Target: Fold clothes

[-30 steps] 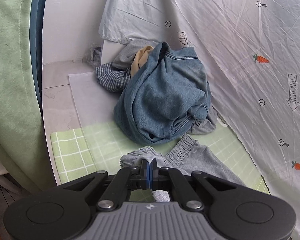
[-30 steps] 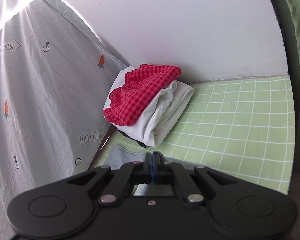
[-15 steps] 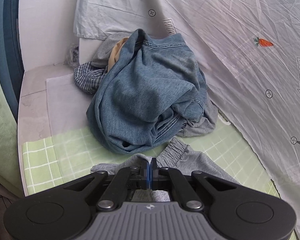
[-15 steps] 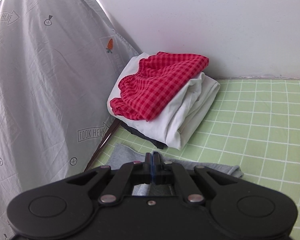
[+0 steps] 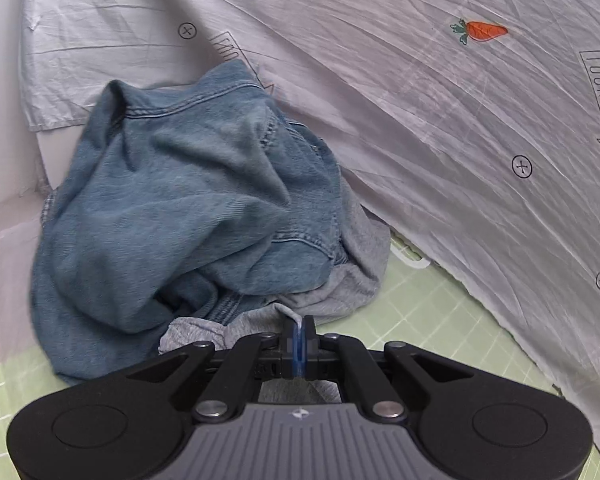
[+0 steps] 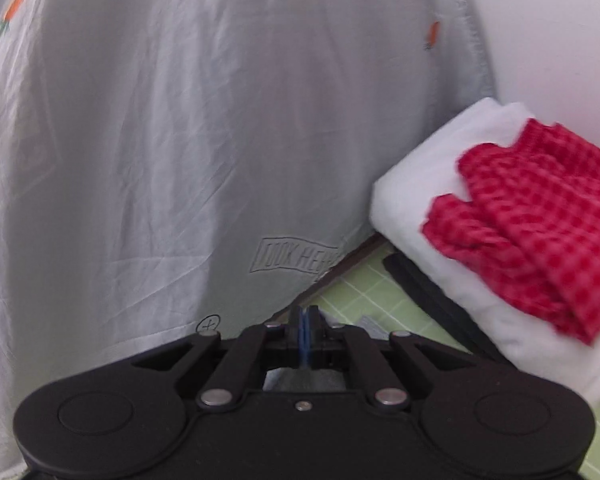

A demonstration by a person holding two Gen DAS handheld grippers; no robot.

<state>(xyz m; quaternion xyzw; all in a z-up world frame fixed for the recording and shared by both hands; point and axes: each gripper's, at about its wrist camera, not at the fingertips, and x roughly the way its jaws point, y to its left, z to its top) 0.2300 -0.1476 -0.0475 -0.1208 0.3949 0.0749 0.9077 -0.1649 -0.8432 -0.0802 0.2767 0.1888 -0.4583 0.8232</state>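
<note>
Your left gripper (image 5: 299,325) clamps a fold of the grey garment (image 5: 236,326) beside the denim heap (image 5: 188,208); your right gripper (image 6: 305,322) pinches its other edge near the red gingham stack (image 6: 540,236) on the green mat (image 6: 380,300).

left wrist: low over the green checked mat (image 5: 440,320), close on the denim heap (image 5: 188,216) | right wrist: low, facing the printed sheet (image 6: 180,140), folded stack (image 6: 500,220) right | shared: sheet, mat
</note>
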